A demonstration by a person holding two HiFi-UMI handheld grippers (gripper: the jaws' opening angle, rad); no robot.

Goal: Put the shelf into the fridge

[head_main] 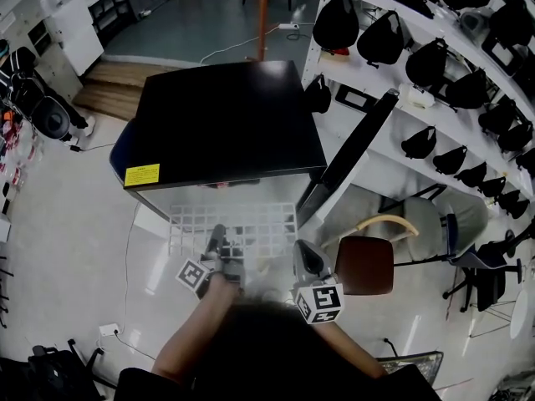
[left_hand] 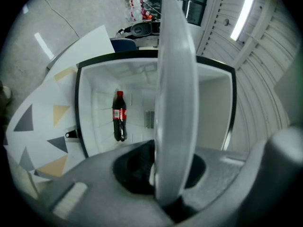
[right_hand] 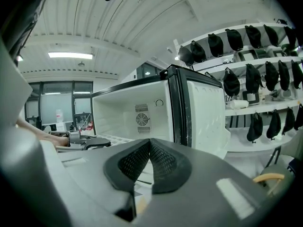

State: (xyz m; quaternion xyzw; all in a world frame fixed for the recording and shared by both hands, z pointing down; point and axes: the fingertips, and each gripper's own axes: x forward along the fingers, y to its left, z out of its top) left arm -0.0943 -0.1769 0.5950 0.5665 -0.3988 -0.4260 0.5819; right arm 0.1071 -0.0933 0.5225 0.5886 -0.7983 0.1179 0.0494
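- White wire-grid shelf (head_main: pixel 251 220) held level, in front of the black-topped white fridge (head_main: pixel 221 124).
- Left gripper (head_main: pixel 218 236): jaws narrowly parted, pinching the shelf's near edge.
- Right gripper (right_hand: pixel 149 150): jaws pressed together, empty.

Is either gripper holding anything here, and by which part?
The left gripper holds the white wire shelf by its near edge, the rim clamped between its jaws. The right gripper is shut on nothing.
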